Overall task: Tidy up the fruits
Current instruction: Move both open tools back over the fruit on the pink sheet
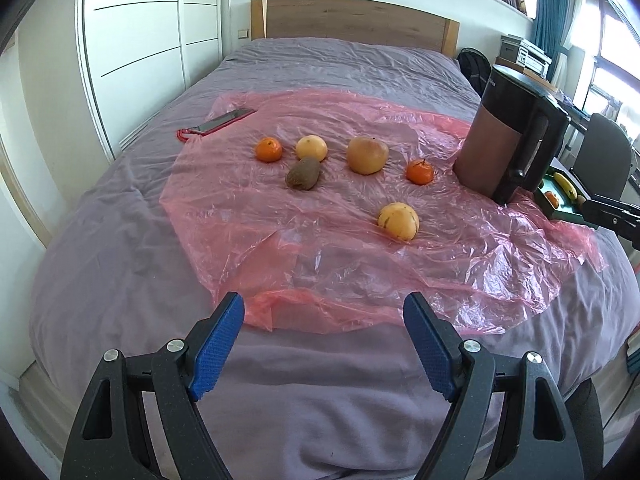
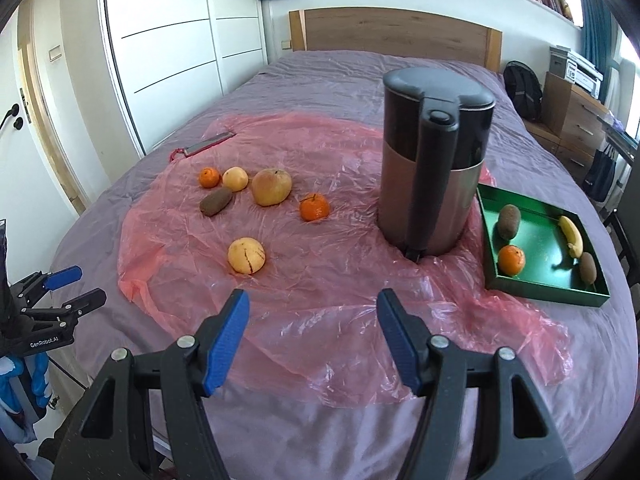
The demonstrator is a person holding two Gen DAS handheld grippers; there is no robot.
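Several loose fruits lie on a pink plastic sheet [image 2: 328,320] on the bed: two tangerines [image 2: 209,177] [image 2: 315,207], a kiwi [image 2: 216,201], a large yellowish fruit [image 2: 271,186] and two smaller yellow ones [image 2: 235,179] [image 2: 246,255]. The nearest yellow fruit [image 1: 398,220] lies well ahead of my left gripper [image 1: 324,304], which is open and empty. My right gripper [image 2: 313,300] also stands open with nothing in it, over the sheet's near edge. A green tray [image 2: 540,248] on the right holds a banana [image 2: 571,235], a tangerine [image 2: 511,260] and two kiwis [image 2: 509,221].
A tall dark kettle [image 2: 434,160] stands between the loose fruits and the tray. A phone [image 2: 208,144] lies at the sheet's far left corner. White wardrobe doors run along the left of the bed, with a desk and chair on the right. The left gripper [image 2: 80,286] shows at the left edge.
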